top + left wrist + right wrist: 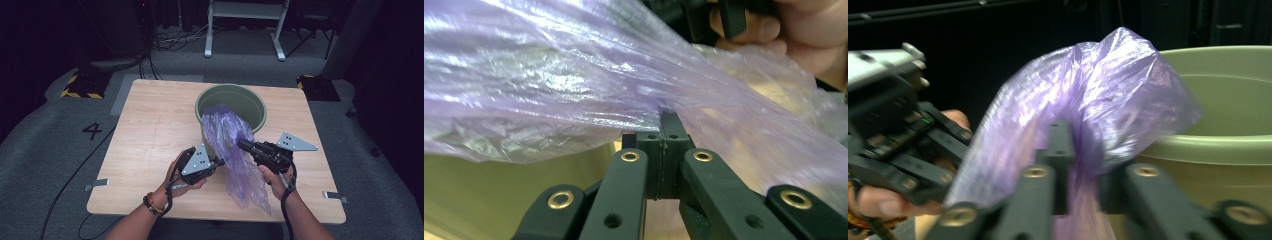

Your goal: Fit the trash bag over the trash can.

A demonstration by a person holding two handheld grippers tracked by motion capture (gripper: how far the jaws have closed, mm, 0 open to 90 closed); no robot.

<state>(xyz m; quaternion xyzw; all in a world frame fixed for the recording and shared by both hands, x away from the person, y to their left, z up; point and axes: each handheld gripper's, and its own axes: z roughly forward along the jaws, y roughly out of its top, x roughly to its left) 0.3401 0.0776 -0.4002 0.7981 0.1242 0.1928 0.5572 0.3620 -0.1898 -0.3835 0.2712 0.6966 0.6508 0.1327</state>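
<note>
While the left gripper (667,131) shows its jaws pinched together on the purple plastic bag (235,152) in its own view, the right gripper (1083,150) view shows jaws parted around a fold of film. From the high view, the bag trails from the green bucket (252,102) onto the counter (150,125); a "4" (92,131) marks the floor.

Bucket (231,107) stands on the table (150,125), beyond both grippers. Plastic bag (235,150) hangs over the bucket's near rim and runs down onto the table between the grippers. Left gripper (219,162) is at the bag's left side, its tips against the film. Right gripper (241,144) is at the bag's right side, nearer the bucket than the left gripper.
</note>
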